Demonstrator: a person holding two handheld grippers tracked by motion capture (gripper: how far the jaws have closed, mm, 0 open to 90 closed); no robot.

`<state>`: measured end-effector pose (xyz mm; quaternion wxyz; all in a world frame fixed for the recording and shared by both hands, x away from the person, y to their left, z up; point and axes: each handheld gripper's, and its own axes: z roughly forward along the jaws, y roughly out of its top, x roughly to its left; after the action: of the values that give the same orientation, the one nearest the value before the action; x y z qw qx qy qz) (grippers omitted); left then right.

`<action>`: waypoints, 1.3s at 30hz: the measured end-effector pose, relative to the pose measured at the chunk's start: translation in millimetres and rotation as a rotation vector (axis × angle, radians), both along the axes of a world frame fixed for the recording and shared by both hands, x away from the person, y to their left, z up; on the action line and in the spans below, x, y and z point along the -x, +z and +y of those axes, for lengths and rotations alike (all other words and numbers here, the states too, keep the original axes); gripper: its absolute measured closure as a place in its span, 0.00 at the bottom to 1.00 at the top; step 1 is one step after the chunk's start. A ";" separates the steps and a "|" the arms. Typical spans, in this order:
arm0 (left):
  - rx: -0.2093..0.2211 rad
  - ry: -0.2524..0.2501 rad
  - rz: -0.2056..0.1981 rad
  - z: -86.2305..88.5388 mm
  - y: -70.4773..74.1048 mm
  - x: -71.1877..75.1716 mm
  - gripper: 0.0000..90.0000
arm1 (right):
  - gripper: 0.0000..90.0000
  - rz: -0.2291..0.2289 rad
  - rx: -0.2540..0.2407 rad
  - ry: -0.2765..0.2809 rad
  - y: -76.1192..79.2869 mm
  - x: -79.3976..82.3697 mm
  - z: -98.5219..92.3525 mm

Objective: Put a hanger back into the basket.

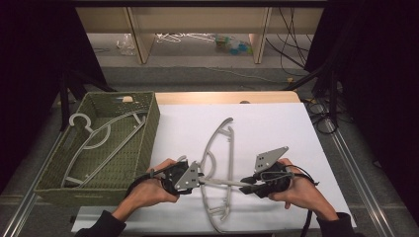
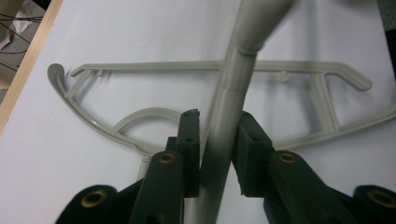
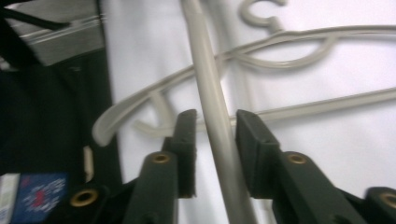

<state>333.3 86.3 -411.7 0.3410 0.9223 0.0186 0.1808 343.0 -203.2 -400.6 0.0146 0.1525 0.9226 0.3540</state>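
Green woven basket [image 1: 148, 129] at left holding a grey hanger [image 1: 101, 139], left hand-held gripper [image 1: 197, 178] pinching a grey rod [image 1: 225, 183], second hanger [image 1: 220, 168] flat on white surface [image 1: 276, 133], right hand-held gripper [image 1: 247, 183] spread around the rod's other end.

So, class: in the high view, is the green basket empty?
No: a grey hanger lies inside the green basket.

Even overhead light brightens the white bench [image 1: 276, 128]; dark curtains frame the high view's edges. The right gripper view is motion-blurred, with soft shadows under the hanger [image 3: 280, 56].
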 end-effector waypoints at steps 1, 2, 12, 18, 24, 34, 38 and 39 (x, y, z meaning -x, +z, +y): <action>-0.010 -0.004 -0.010 0.0 2.2 0.3 0.84 | 0.74 -0.006 -0.003 -0.006 0.2 -1.2 -0.2; 0.006 0.010 0.007 -0.5 3.0 0.9 0.85 | 0.72 -0.010 -0.012 -0.019 0.6 -1.9 -0.6; 0.116 0.154 0.182 -1.6 11.5 0.5 0.87 | 0.44 -0.089 -0.066 -0.208 10.1 -3.2 -2.6; 0.172 0.228 0.237 10.0 15.1 -6.5 0.88 | 0.41 -0.139 -0.151 -0.316 24.9 1.1 -9.7; 0.192 0.282 0.245 27.2 24.5 -16.8 0.88 | 0.40 -0.146 -0.190 -0.329 26.0 7.3 -12.8; 0.328 0.360 0.297 43.9 46.2 -22.1 0.88 | 0.35 -0.097 -0.190 -0.296 6.9 18.7 -10.1; 0.359 0.367 0.302 48.2 53.6 -22.3 0.88 | 0.34 -0.089 -0.189 -0.317 -1.5 19.8 -10.0; 0.367 0.370 0.299 49.1 55.5 -21.9 0.88 | 0.34 -0.089 -0.189 -0.317 -1.5 19.8 -10.0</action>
<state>355.2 135.4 -356.1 0.4569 0.8426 0.2684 0.0957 323.2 -213.2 -402.1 0.0965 0.2808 0.8481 0.4389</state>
